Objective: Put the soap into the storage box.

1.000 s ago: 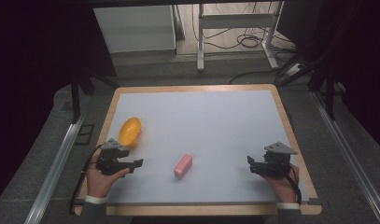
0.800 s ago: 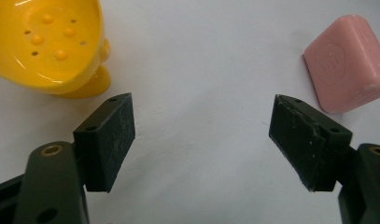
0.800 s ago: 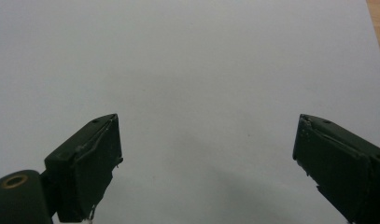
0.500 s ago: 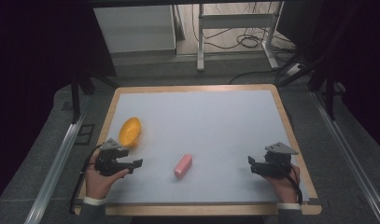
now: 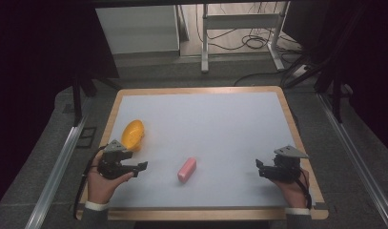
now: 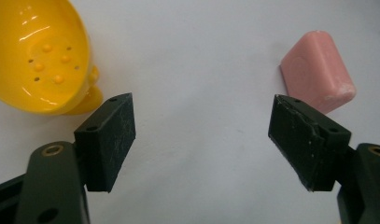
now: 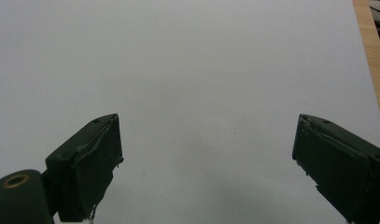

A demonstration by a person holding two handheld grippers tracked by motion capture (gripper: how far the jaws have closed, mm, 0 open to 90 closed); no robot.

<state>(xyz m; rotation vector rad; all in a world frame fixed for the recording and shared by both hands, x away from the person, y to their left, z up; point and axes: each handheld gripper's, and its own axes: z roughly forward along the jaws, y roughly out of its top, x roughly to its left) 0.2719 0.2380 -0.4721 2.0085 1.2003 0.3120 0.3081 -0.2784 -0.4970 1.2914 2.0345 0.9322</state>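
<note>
Left hand-held gripper shifted slightly back toward table edge, jaws spread, nothing held. Right hand-held gripper unmoved, jaws apart, unloaded. Pink block between them; yellow bowl beside left. Likely pre-approach.

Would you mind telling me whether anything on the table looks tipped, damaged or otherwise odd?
The yellow dish looks tipped on its side, its open face turned sideways rather than up. The pink block lies flat, with slightly scuffed edges in the left gripper view. Nothing is spilled.
</note>
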